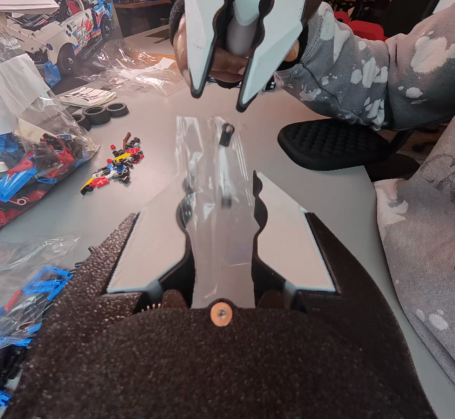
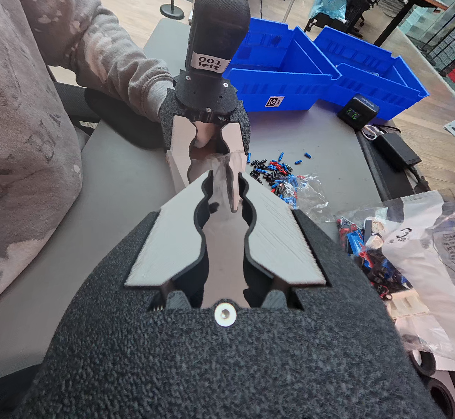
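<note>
A small clear plastic bag (image 1: 211,161) with a black piece (image 1: 226,134) inside lies lengthwise between the fingers of my left gripper (image 1: 219,178), above the grey table (image 1: 147,210). It is blurred and covers the left fingertip. The jaws stand well apart, and I cannot tell what holds the bag up. My right gripper (image 1: 219,99) points back at the left one from just beyond the bag's far end, jaws apart and empty. In the right wrist view the bag (image 2: 220,173) stands between the right gripper's (image 2: 224,174) tips, with the left gripper's black handle (image 2: 216,26) behind it.
Loose small bricks (image 1: 115,163), black tyres (image 1: 103,113), bags of parts (image 1: 37,156) and a box with a race car picture (image 1: 73,18) lie to the left. Blue bins (image 2: 283,75), loose pins (image 2: 270,168), a numbered bag (image 2: 406,247) and a chair armrest (image 1: 332,144) are nearby. Tip to tip, the grippers are about 6 cm apart.
</note>
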`<state>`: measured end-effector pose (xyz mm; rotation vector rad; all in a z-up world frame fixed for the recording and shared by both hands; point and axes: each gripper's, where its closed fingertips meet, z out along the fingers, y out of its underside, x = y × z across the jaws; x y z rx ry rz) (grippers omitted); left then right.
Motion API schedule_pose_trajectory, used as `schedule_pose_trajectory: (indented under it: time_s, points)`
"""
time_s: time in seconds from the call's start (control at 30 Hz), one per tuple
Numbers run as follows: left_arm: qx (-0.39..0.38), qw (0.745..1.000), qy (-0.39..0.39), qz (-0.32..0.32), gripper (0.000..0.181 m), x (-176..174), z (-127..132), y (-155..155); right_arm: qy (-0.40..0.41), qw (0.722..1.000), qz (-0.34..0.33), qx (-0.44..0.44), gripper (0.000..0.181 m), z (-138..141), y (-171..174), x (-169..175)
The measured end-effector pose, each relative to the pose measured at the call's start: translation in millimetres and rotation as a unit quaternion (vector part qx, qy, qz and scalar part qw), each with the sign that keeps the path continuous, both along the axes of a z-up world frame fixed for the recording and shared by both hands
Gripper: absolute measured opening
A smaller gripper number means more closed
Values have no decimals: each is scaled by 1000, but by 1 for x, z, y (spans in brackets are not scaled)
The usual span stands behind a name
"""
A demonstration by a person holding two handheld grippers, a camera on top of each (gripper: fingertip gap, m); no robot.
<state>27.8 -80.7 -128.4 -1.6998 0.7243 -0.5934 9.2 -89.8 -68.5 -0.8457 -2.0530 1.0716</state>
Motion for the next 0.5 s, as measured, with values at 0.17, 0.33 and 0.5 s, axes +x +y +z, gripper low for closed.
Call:
schedule_pose_trajectory:
  time_s: [0.17,0.33,0.5]
  points:
    - [0,1000,-6,-1,46,-1,1,0,25,999,-6,-37,20,12,7,2]
    - [2,1000,-15,9,47,-8,5,2,41,996,-54,-64,18,20,37,9]
    - [2,999,-26,37,47,-28,14,5,-32,997,-66,-31,18,-21,43,34]
